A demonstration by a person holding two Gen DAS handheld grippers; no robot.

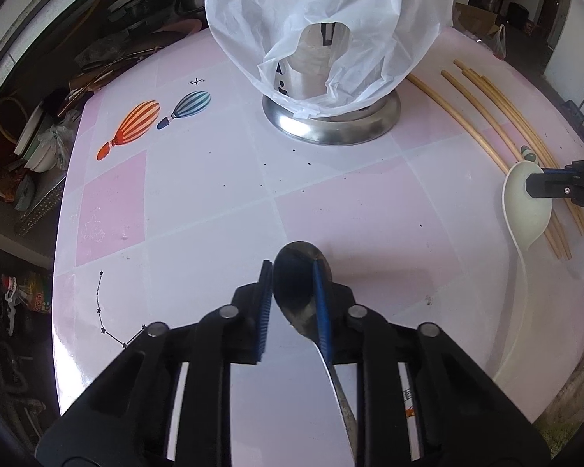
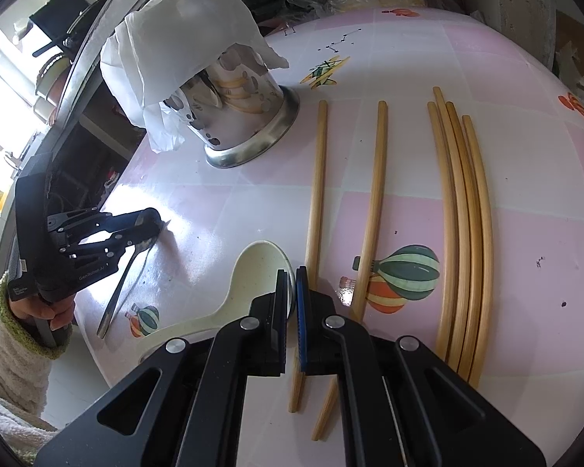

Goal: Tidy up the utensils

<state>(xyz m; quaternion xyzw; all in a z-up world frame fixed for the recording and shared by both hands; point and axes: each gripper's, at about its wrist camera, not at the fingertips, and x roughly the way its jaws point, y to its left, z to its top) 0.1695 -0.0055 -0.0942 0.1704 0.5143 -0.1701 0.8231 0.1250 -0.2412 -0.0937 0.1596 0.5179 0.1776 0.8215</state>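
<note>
A metal spoon (image 1: pixel 298 292) lies bowl-forward between the blue pads of my left gripper (image 1: pixel 292 264), which is shut on its bowl. From the right wrist view, that left gripper (image 2: pixel 155 222) points down at the table, and the spoon's handle (image 2: pixel 116 292) slants to the cloth. My right gripper (image 2: pixel 291 271) is shut on the rim of a cream ladle-style spoon (image 2: pixel 253 268). In the left wrist view, the right gripper (image 1: pixel 533 185) sits on the cream spoon (image 1: pixel 525 210). A perforated steel utensil holder (image 2: pixel 245 116) stands at the back, with its base (image 1: pixel 331 128) showing.
A white plastic bag (image 1: pixel 311 11) drapes over the holder's top. Several bamboo chopsticks (image 2: pixel 463 214) lie lengthwise right of the cream spoon, and two single ones (image 2: pixel 317 194) lie nearer. The pink checked tablecloth (image 1: pixel 198 194) ends at a left edge. Shelves of clutter (image 1: pixel 39 148) lie beyond it.
</note>
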